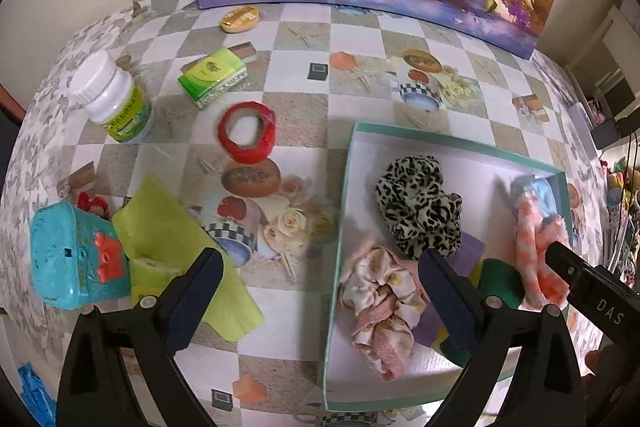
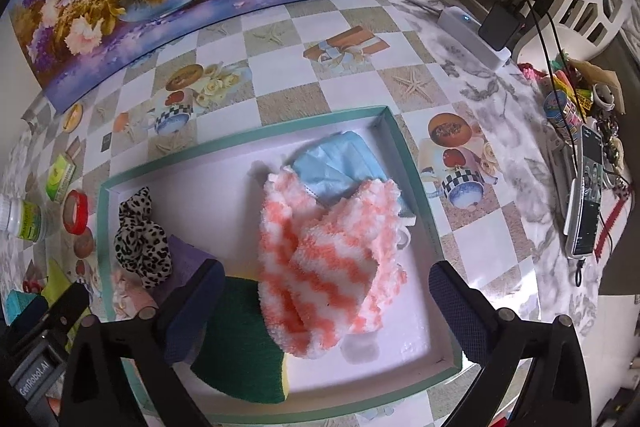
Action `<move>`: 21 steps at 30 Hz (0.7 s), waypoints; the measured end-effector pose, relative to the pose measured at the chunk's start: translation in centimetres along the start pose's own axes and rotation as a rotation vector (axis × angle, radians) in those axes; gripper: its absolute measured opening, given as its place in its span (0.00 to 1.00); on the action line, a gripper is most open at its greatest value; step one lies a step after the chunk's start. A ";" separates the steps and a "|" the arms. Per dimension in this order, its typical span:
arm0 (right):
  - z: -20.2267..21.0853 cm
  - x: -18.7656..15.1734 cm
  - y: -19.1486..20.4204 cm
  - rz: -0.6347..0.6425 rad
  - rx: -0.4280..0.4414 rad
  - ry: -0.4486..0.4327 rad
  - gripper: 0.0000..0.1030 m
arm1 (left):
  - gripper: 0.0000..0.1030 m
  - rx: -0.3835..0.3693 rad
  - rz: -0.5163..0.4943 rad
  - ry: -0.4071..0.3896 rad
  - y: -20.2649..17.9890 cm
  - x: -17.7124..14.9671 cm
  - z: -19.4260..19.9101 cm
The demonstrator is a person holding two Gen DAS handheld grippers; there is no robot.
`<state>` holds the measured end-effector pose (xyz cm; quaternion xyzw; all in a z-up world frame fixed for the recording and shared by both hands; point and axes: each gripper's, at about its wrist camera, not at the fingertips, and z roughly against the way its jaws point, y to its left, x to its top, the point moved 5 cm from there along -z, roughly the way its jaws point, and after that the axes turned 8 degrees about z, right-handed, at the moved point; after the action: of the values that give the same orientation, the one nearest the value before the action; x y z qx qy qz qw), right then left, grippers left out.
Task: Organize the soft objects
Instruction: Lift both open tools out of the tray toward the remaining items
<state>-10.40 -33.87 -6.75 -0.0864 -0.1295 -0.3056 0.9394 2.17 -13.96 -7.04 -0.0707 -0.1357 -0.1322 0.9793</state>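
The right gripper [image 2: 326,297] stands with its jaws spread wide and nothing between the pads, poised low over the shallow teal-rimmed box [image 2: 412,163]; straddled in the gap below it lies the fluffy orange-and-white sock [image 2: 320,267], slumped across a pale blue face mask [image 2: 340,167] and apparently free of both fingers, so I judge it set down rather than held. The left gripper [image 1: 320,279] is likewise wide and empty, its left finger [image 1: 200,291] over the bare tablecloth and its right finger [image 1: 448,291] over the box's near corner — a stance that suits a hand between jobs, looking out at what remains on the table. Inside the box the soft things are already gathered: a leopard-print scrunchie [image 1: 416,207], a pink floral scrunchie [image 1: 380,303], a purple sponge [image 1: 468,251] and a green-and-yellow sponge [image 2: 240,347] tucked under the sock's edge, all crowded toward one side. Outward on the checkered tablecloth [image 1: 304,83] the leftovers are mostly hard: a white pill bottle [image 1: 116,99], a red tape roll [image 1: 248,131], a green packet [image 1: 212,75], a small golden oval tin [image 1: 240,19] and a turquoise plastic toy [image 1: 76,259]. The lime-green napkin [image 1: 176,239] beside the toy looks like the last soft candidate — it lies just ahead of the left finger, so I would guess it is the next pick, though being thin and flat it may need pinching at a raised fold.
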 end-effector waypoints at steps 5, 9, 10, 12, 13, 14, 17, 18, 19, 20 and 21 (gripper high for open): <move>1.9 0.5 1.2 0.025 0.014 -0.042 1.00 | 0.95 0.028 -0.025 -0.010 0.7 0.4 0.6; 3.7 0.7 3.0 0.052 0.051 -0.085 1.00 | 0.95 0.046 -0.033 -0.028 2.0 0.9 1.2; 4.1 0.8 3.6 0.064 0.056 -0.095 1.00 | 0.95 0.053 -0.025 -0.031 2.6 1.1 1.4; 4.8 0.9 4.9 0.087 0.069 -0.113 1.00 | 0.95 0.053 -0.009 -0.036 3.6 1.3 1.7; 5.1 1.0 5.5 0.099 0.078 -0.119 1.00 | 0.95 0.049 0.003 -0.038 4.1 1.5 1.9; 5.3 0.9 6.2 0.109 0.086 -0.123 1.00 | 0.95 0.041 0.018 -0.042 4.7 1.8 2.2; 5.4 0.8 8.3 0.149 0.114 -0.121 1.00 | 0.95 0.029 0.065 -0.061 6.6 2.5 3.1; 5.3 0.7 8.9 0.163 0.119 -0.117 1.00 | 0.95 0.033 0.080 -0.071 7.4 2.8 3.5; 5.1 0.6 9.8 0.179 0.123 -0.110 1.00 | 0.95 0.040 0.094 -0.082 8.2 3.0 3.9; 5.0 0.5 10.5 0.194 0.125 -0.105 1.00 | 0.95 0.045 0.102 -0.087 8.8 3.1 4.1; 4.9 0.4 11.2 0.207 0.125 -0.102 1.00 | 0.95 0.052 0.113 -0.094 9.5 3.2 4.4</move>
<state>-4.39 -23.94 -2.87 -0.0558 -0.1862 -0.1933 0.9617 6.72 -4.89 -2.94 -0.0589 -0.1809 -0.0697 0.9793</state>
